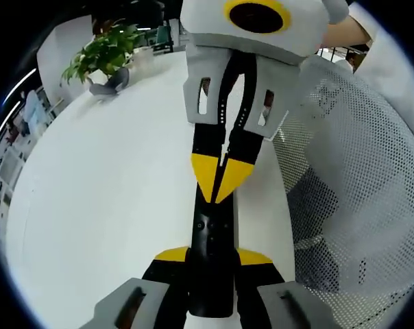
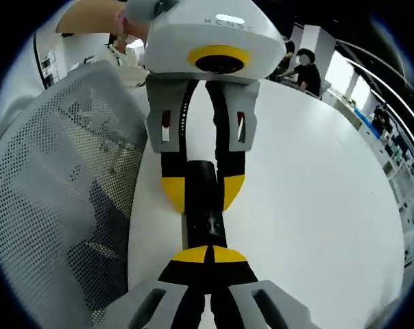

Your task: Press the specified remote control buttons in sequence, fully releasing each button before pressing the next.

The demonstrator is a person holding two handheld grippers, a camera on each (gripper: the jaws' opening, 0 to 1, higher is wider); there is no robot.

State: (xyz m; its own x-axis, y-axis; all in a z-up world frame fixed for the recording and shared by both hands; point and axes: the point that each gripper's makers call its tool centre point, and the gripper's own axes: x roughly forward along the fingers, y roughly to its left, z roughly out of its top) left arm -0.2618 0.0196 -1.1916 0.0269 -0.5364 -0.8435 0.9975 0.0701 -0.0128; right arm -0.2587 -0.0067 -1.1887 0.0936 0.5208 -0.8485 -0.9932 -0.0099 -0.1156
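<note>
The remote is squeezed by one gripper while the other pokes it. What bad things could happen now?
1. The closed right gripper tips touch the black remote near its buttons, so they might press a wrong one.
2. The left gripper clamps only one end of the remote, so a hard poke might tilt it.
3. The remote sits near the white table edge beside the mesh chair, so it could fall.

Remote control: one item, slim black bar, glossy, small buttons faintly visible near its middle in the right gripper view. Lies flat on the white table, close to the table edge that borders the mesh chair back. One end sits between two yellow-tipped fingers; the other end lies under the closed yellow tips of the opposing pair.
</note>
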